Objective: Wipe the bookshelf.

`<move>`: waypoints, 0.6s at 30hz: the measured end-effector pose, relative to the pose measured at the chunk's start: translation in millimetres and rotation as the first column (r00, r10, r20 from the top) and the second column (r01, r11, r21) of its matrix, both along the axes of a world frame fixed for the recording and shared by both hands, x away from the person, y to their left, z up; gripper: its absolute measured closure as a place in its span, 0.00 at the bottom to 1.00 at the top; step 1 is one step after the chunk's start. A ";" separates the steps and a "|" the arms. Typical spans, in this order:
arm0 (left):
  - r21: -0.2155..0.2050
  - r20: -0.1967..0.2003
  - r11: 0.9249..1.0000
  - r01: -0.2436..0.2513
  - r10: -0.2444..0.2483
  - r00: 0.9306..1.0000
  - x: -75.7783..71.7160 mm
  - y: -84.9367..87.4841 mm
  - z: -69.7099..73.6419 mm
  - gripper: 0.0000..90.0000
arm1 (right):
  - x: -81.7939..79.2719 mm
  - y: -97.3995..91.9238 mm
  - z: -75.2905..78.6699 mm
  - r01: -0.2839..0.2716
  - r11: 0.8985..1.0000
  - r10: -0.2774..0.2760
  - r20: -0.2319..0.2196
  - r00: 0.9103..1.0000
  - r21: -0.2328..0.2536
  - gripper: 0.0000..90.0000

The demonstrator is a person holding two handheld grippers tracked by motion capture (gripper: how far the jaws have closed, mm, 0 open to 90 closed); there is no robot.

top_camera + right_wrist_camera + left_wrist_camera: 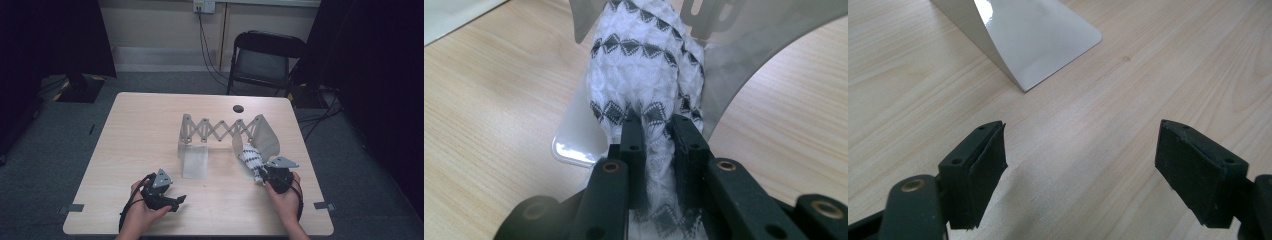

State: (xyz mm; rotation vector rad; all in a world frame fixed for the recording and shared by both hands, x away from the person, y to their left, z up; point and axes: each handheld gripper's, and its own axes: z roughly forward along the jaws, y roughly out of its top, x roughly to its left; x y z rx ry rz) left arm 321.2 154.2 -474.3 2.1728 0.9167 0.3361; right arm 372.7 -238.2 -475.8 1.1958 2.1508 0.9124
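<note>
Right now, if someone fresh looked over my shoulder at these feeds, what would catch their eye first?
First, the white sock with black diamond bands, pinched between the right gripper jaws and pulled over the right-hand plate of the grey scissor-lattice rack at mid-table. Next, the left gripper, its jaws wide apart over bare wood near the table's front edge, left of the rack's other plate.

The left tool [1080,170] hangs over bare desk [1158,65], jaws wide apart with nothing between them; a white plastic sheet [1035,37] lies beyond.
</note>
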 end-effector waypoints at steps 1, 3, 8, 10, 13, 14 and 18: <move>-0.004 0.000 1.000 -0.002 0.002 1.000 -0.1 -0.2 0.0 0.23 | -0.2 0.3 -1.2 0.001 1.000 -0.001 -0.006 1.000 -0.002 0.86; 0.001 0.005 1.000 -0.002 0.002 1.000 0.0 0.3 0.4 0.23 | -0.3 0.8 -3.3 0.001 1.000 -0.001 -0.008 1.000 -0.004 0.86; 0.002 0.004 1.000 -0.001 0.001 1.000 -0.1 0.5 0.5 0.23 | -1.5 2.4 -7.4 -0.004 1.000 0.004 -0.013 1.000 -0.006 0.86; 0.001 0.004 1.000 -0.002 0.002 1.000 -0.1 0.3 0.4 0.23 | -1.7 2.7 -8.5 -0.006 1.000 0.006 -0.025 1.000 -0.005 0.86; 0.002 0.008 1.000 -0.002 0.002 1.000 -0.2 0.2 0.8 0.23 | -1.6 2.6 -11.7 -0.007 1.000 0.007 -0.033 0.999 -0.007 0.86; 0.002 0.008 1.000 -0.002 0.002 1.000 -0.3 0.2 0.8 0.23 | -1.6 2.5 -12.4 -0.007 1.000 0.007 -0.032 0.999 -0.003 0.86; 0.000 0.006 1.000 -0.003 0.003 1.000 -0.3 -0.1 0.4 0.23 | -1.4 3.7 -9.2 -0.001 1.000 0.001 -0.018 1.000 0.003 0.86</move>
